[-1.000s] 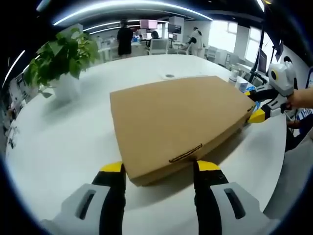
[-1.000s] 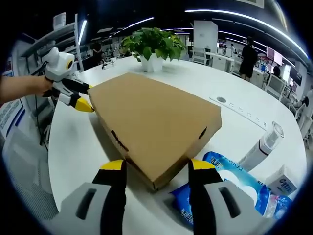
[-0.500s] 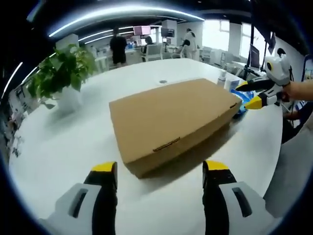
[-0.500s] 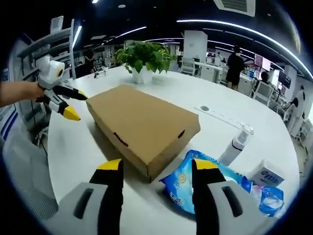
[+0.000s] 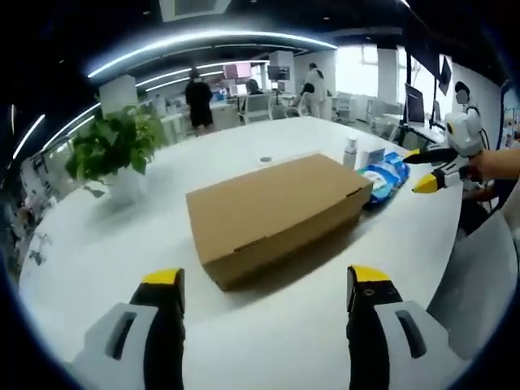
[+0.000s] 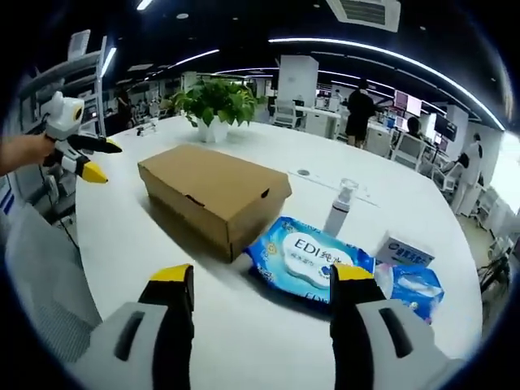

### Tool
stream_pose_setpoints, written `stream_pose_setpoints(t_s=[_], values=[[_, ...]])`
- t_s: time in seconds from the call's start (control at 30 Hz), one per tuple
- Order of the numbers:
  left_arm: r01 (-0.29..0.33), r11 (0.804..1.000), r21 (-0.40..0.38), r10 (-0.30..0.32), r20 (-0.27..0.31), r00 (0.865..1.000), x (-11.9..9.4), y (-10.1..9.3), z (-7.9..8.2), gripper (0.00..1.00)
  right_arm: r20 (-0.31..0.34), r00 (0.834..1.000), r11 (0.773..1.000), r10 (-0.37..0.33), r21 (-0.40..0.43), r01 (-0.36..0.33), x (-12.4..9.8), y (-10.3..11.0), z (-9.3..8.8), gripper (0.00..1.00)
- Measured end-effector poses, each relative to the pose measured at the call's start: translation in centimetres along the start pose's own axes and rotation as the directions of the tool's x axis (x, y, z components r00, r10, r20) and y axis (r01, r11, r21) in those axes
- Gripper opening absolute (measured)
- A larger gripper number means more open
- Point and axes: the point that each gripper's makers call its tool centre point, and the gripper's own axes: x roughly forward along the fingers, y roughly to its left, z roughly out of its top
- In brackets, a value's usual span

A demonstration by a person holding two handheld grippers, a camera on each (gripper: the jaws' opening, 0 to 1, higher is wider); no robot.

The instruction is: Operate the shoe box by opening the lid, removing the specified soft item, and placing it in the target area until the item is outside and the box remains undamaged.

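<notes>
Both grippers, left (image 5: 258,284) and right (image 6: 257,280), stand open and empty, giving clear approach; shoe box (image 5: 272,211) at 12 o'clock, lid closed.

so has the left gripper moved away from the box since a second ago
Yes. In the left gripper view its jaws flanked the near end of the shoe box a second ago; now the left gripper sits pulled back, with bare table between jaws and box.

Bright, even office light from long ceiling strips (image 5: 203,39), daylight glare through far windows (image 5: 357,69), soft shadow under the shoe box (image 5: 276,213) on a glossy white table (image 6: 244,301), strong fisheye bending at edges, slight softness throughout, background people blurred
</notes>
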Motion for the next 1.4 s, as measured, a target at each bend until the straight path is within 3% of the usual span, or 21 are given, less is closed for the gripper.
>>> stream_pose_setpoints(t_s=[0.2,0.5,0.8,1.1,1.4], values=[[0.019,1.000,0.022,-0.019,0.016,1.000,-1.3,-1.8,0.0,0.94,0.004,0.998,0.998,-0.058,0.019,0.058,-2.8,-1.2,-0.7,0.69],[0.019,1.000,0.020,-0.020,0.033,0.999,-3.0,-3.5,-0.3,1.00,-0.013,0.994,0.992,-0.107,0.064,0.107,-5.6,-1.3,-1.9,0.78],[-0.005,1.000,-0.031,0.007,0.077,0.997,-4.8,-3.6,0.0,1.00,-0.026,0.993,0.986,-0.114,0.115,0.116,-7.8,-0.3,-3.2,0.85],[0.010,0.999,-0.047,-0.006,0.078,0.997,-5.8,-3.7,-0.9,1.00,-0.004,0.994,0.983,-0.113,0.148,0.112,-10.0,-0.2,-2.6,0.95],[0.012,0.998,-0.056,-0.007,0.087,0.996,-6.2,-3.6,-0.6,1.00,-0.004,0.995,0.979,-0.104,0.175,0.103,-10.2,0.3,-2.5,0.96]])
